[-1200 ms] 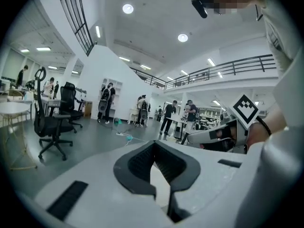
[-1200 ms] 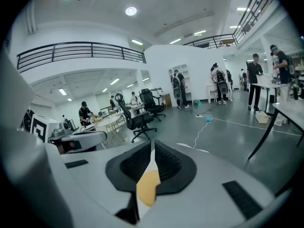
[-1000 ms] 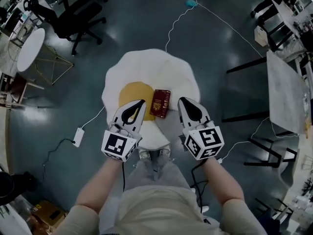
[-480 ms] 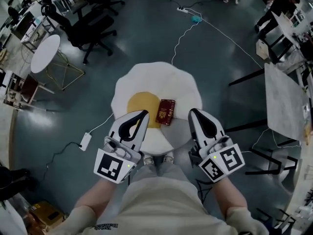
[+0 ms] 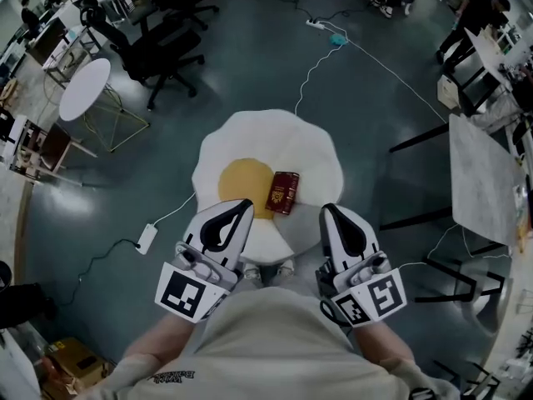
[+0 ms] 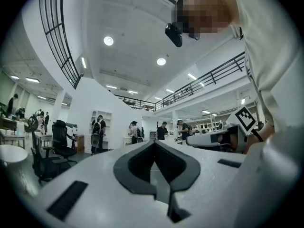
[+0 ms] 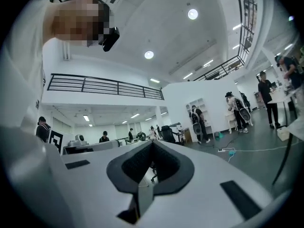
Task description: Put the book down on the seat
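Observation:
The dark red book (image 5: pixel 282 192) lies flat on the fried-egg shaped seat (image 5: pixel 308 144), at the right edge of its yellow middle. Both grippers are held close to the person's body, nearer than the book and apart from it. My left gripper (image 5: pixel 239 206) is shut with nothing in it, and in the left gripper view its tips (image 6: pixel 154 144) meet against the open room. My right gripper (image 5: pixel 330 212) is also shut and empty. The right gripper view points up at the hall, with the tips (image 7: pixel 152 144) together. Neither gripper view shows the book.
Black office chairs (image 5: pixel 158 48) and a round white table (image 5: pixel 81 90) stand at the upper left. A grey table (image 5: pixel 487 182) is on the right. A power brick (image 5: pixel 146 238) and white cables (image 5: pixel 312 61) lie on the dark floor. People stand far off in the hall.
Both grippers have drawn back toward the person's body, away from the book. The book stays where it lay on the seat.

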